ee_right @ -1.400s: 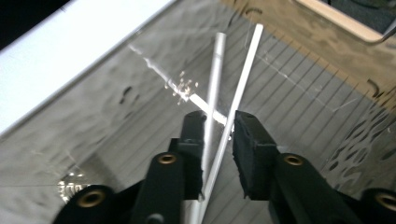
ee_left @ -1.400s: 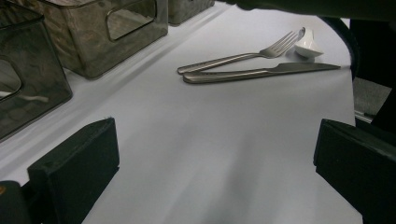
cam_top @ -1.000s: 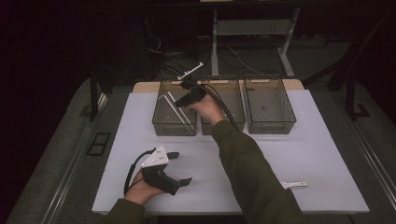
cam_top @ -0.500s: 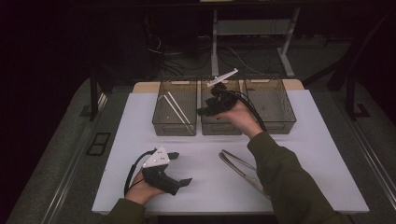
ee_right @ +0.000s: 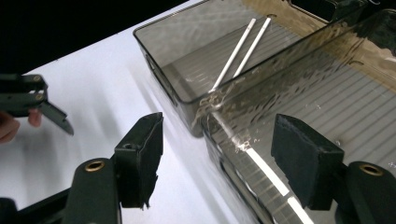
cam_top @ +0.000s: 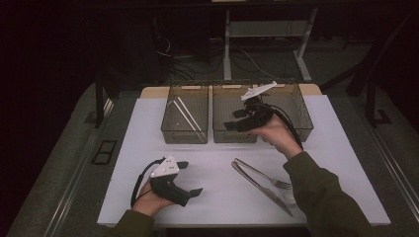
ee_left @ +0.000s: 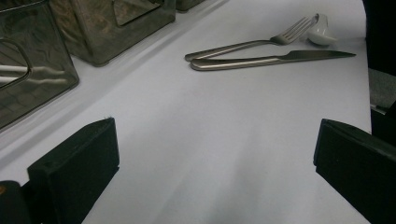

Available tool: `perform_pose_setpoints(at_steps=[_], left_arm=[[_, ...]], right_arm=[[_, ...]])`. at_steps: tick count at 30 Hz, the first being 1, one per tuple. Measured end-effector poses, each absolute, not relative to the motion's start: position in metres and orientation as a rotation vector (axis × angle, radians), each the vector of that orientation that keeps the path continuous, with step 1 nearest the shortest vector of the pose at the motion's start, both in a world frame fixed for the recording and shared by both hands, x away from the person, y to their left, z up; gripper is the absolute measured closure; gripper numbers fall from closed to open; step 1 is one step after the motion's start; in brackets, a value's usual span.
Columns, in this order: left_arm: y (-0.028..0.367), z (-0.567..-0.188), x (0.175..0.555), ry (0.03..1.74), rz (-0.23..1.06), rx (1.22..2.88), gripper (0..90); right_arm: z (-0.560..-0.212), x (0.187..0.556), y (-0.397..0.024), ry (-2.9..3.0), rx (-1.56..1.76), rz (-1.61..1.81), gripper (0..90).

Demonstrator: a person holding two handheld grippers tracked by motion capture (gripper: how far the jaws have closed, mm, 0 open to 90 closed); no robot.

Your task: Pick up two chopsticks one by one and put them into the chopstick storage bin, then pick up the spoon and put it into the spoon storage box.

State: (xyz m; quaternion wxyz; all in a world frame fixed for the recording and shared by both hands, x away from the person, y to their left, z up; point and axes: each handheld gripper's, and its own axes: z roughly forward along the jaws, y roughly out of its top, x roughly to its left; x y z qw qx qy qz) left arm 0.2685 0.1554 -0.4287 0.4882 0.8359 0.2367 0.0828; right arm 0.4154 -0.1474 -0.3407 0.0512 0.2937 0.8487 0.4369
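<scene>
The right gripper [cam_top: 231,120] hangs over the front edge of the middle bin [cam_top: 233,136], its fingers [ee_right: 140,158] wide apart after just opening, nothing between them. The two white chopsticks [cam_top: 187,114] lie slanted in the left bin [cam_top: 184,136] — well clear of that gripper. The left gripper [cam_top: 190,178] rests on the white tabletop [cam_top: 148,128], fingers [ee_left: 77,172] spread and empty. A fork [cam_top: 262,174] and knife [cam_top: 261,187] lie side by side near the right forearm, a small white spoon [ee_left: 322,31] beside their tips.
</scene>
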Motion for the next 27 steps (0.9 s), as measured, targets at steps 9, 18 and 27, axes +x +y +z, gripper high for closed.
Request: perform_pose_setpoints(at_steps=[9, 18, 27], left_arm=[[0.157, -0.429, 0.269, 0.585, 0.2, 2.023, 0.0], [0.157, -0.43, 0.269, 0.589, 0.205, 2.029, 0.0], [0.157, -0.429, 0.267, 0.587, 0.213, 2.03, 0.0]], right_arm=[[-0.349, 0.397, -0.176, 2.56, 0.9, 1.385, 33.5], [-0.361, 0.376, -0.212, 2.53, 0.94, 1.399, 33.5], [-0.369, 0.354, -0.244, 2.508, 0.975, 1.374, 33.5]])
